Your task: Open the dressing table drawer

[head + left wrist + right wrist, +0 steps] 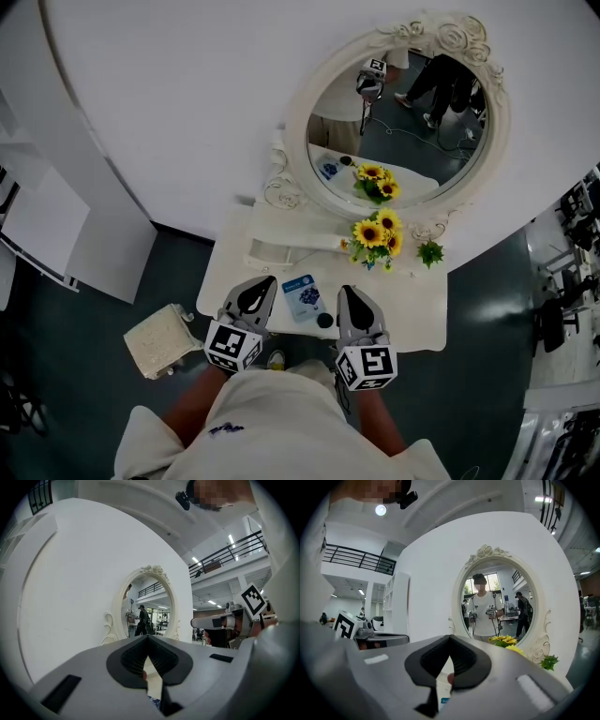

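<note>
sunflowers (376, 234) and a blue packet (301, 297) sit on the dressing table (412, 305)

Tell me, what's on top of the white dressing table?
Sunflowers, a green sprig, a blue packet and a small dark round thing. The left gripper and right gripper cover parts of the tabletop, hiding anything beneath.

The dressing table (417, 309) hides its drawer; the blue card (301, 297) is unreadable.
</note>
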`<control>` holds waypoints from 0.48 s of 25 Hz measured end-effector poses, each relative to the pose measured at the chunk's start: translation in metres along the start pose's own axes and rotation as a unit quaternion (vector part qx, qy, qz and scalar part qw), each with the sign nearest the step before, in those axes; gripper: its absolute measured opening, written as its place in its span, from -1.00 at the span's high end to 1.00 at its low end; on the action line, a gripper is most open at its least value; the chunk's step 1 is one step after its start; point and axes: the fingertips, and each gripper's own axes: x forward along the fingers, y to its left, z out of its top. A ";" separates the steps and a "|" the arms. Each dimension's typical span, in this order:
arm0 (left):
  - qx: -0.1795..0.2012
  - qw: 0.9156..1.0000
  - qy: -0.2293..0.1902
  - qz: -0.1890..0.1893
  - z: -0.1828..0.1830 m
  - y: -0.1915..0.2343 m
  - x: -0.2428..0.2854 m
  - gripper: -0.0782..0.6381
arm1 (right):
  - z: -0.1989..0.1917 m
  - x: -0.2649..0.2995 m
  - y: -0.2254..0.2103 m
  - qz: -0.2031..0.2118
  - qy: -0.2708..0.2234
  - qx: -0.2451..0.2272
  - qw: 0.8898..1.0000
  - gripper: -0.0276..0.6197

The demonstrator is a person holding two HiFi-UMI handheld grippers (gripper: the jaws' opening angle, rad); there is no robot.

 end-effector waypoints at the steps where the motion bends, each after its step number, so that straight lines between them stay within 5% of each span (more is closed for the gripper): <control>1: 0.000 1.000 0.000 0.000 0.000 0.000 0.000 0.76 | -0.001 0.000 0.000 0.000 0.000 -0.001 1.000 0.89; 12: -0.002 1.000 -0.001 -0.003 0.002 0.001 0.003 0.76 | -0.001 0.003 0.000 0.002 0.003 -0.007 1.000 0.89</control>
